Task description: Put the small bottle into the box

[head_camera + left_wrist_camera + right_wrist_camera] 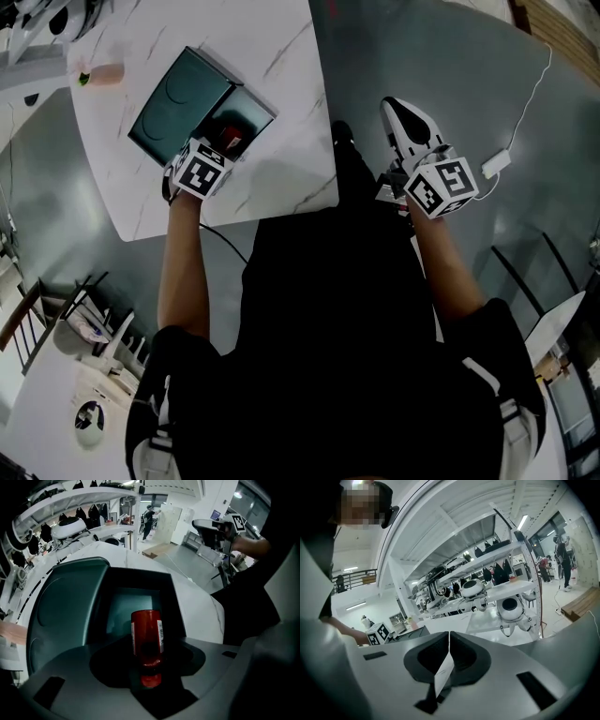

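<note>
Small red bottle (pixel 147 637) is clamped in the left gripper (pixel 217 152), jaws squeezing it from both sides. You can see a white barcode strip down one side of it. It sits right at the near edge of the box (pixel 259 105), at the mouth of the open compartment. From the left gripper view it's lined up in front of that dark teal hollow, but I honestly can't tell if it's touching the box bottom or hanging just above it. The box's lid (pixel 178 98) is flipped open and lies flat on the far-left side of the box, inside face up, with a round ring pressed into it. The box sits on a white marble-look table (pixel 281 56). The right gripper (pixel 398 112) is well away from the box, off to its right and past the table edge, over the grey floor (pixel 450 56). Its jaws are pressed together, with only a thin white sliver showing at the seam, and I can't make out what that sliver is.
</note>
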The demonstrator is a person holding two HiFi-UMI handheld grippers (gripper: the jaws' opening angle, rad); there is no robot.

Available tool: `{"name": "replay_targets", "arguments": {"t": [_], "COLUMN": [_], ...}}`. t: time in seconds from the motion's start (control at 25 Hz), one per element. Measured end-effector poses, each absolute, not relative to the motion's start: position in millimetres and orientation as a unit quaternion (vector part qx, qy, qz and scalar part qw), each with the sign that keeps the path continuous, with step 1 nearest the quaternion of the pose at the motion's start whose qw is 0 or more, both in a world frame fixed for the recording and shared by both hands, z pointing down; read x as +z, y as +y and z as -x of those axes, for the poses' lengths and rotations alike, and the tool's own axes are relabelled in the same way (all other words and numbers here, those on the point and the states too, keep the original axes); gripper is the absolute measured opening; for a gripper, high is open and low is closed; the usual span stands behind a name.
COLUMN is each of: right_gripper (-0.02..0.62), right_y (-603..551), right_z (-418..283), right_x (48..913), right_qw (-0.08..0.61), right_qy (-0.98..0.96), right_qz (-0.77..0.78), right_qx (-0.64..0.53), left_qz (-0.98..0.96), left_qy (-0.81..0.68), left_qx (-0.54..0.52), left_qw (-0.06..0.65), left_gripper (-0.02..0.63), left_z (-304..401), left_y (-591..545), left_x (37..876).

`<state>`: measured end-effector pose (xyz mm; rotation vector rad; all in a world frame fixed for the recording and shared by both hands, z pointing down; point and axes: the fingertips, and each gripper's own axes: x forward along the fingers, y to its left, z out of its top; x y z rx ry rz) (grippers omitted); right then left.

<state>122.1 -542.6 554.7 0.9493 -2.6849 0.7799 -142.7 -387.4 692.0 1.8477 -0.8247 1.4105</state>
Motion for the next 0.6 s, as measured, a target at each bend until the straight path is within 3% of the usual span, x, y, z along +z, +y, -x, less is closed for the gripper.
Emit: {"name": "replay_targets", "arguments": {"t": [0.6], "right_gripper": [0.034], "right_y": [-526], "right_z": [-96], "right_x": [556], "right_qw": [0.095], "right_qy": [-0.908], "right_qz": [-0.307], "right_qx": [0.268], "left_qz": [-0.73], "left_qy": [-0.331], "left_qx": [0.492], "left_qw": [0.341], "left_gripper": [0.241], "left_z": [144], "left_y": [-392], "left_x": [664]}}
